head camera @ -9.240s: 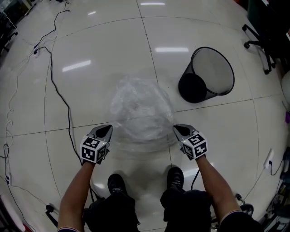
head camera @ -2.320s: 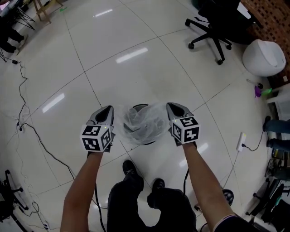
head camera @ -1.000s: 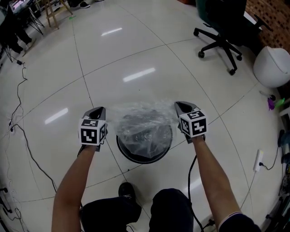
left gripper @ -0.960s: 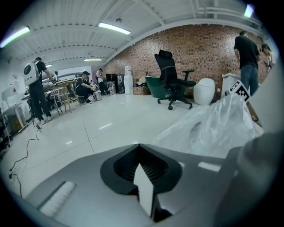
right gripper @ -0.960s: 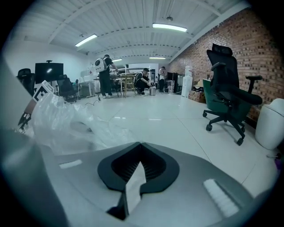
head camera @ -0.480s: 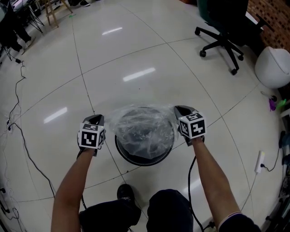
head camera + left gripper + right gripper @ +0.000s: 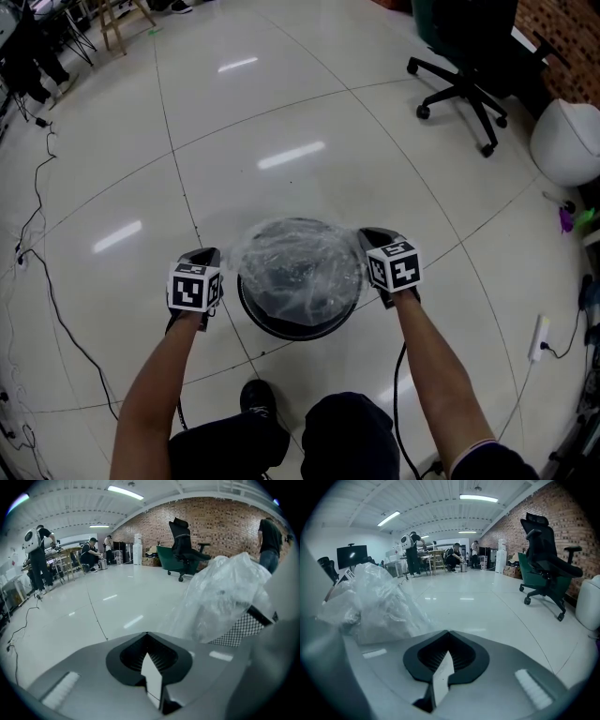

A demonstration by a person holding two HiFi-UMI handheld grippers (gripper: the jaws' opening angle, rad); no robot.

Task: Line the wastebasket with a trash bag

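Observation:
A black mesh wastebasket [image 7: 281, 328] stands upright on the floor in front of the person's feet. A clear trash bag [image 7: 298, 262] is stretched across its mouth, with film bulging above the rim. My left gripper [image 7: 208, 253] sits at the basket's left side and my right gripper [image 7: 367, 234] at its right. Each is shut on an edge of the bag. In the left gripper view the bag [image 7: 220, 597] billows to the right over the mesh [image 7: 239, 630]. The right gripper view shows the bag [image 7: 375, 602] to the left. A thin sliver of film shows between both pairs of jaws.
A black office chair [image 7: 469, 56] and a white rounded bin [image 7: 567, 141] stand at the far right. Cables [image 7: 37, 234] run along the floor on the left, and a power strip [image 7: 539, 337] lies at the right. Several people work at benches far off.
Both grippers have sunk with the bag, which has come down from above the basket onto its rim. The left gripper has also drawn slightly nearer the basket.

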